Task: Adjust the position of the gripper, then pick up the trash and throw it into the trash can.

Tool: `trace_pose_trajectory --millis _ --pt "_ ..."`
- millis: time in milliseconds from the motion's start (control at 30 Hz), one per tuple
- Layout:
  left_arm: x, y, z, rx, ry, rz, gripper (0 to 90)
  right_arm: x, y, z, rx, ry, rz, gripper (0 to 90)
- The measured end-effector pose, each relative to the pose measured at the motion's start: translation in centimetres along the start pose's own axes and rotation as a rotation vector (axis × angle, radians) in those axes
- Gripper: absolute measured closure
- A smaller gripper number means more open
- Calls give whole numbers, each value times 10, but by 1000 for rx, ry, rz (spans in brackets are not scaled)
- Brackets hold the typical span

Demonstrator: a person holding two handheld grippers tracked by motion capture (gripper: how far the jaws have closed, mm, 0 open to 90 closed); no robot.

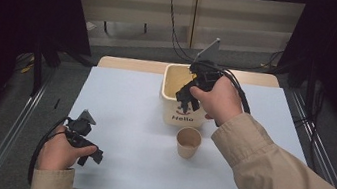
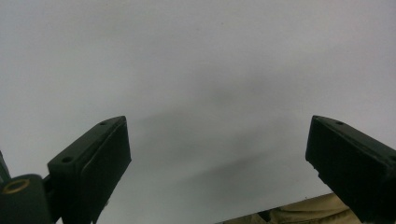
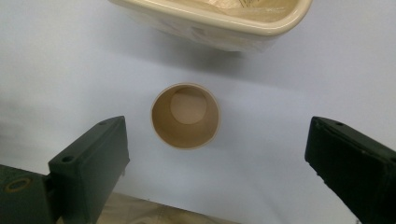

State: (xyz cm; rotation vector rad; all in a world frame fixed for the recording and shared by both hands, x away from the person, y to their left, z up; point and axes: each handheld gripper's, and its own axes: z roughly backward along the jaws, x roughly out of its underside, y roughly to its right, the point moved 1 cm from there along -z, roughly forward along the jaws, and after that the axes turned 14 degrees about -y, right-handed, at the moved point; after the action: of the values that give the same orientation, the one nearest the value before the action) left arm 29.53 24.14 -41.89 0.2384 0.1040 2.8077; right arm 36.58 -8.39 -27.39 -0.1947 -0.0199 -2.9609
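Note:
An empty tan paper cup (image 1: 188, 142) stands upright on the white table cover, just in front of a cream bin (image 1: 188, 119) with "Hello" printed on its wall. My right gripper (image 1: 186, 99) hovers over the bin's front edge, tilted down toward the cup, jaws open and empty. In the right gripper view the cup (image 3: 185, 116) lies below, between the wide-apart jaws of the right gripper (image 3: 217, 123), with the bin's rim (image 3: 210, 23) at the top. My left gripper (image 1: 91, 156) rests low at the front left. In its own view the left gripper (image 2: 217, 135) is open over bare cover.
The white cover (image 1: 132, 119) spans most of the wooden table. Metal rails run along both sides of the table. Cables (image 1: 176, 30) hang behind the far edge. A beige sleeve (image 2: 299, 214) shows at the bottom of the left gripper view.

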Motion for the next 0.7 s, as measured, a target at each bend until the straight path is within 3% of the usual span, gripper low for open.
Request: trace_pose_trajectory --millis 167,433,700 --pt "0 -1 -1 -14 1 -8 65 -1 1 2 -5 1 -7 60" --pt "3 -1 -2 -9 3 16 64 -3 -4 -4 11 -7 6 58" --pt "5 -2 -2 -8 2 13 63 -4 -12 -32 -2 -36 27 59"
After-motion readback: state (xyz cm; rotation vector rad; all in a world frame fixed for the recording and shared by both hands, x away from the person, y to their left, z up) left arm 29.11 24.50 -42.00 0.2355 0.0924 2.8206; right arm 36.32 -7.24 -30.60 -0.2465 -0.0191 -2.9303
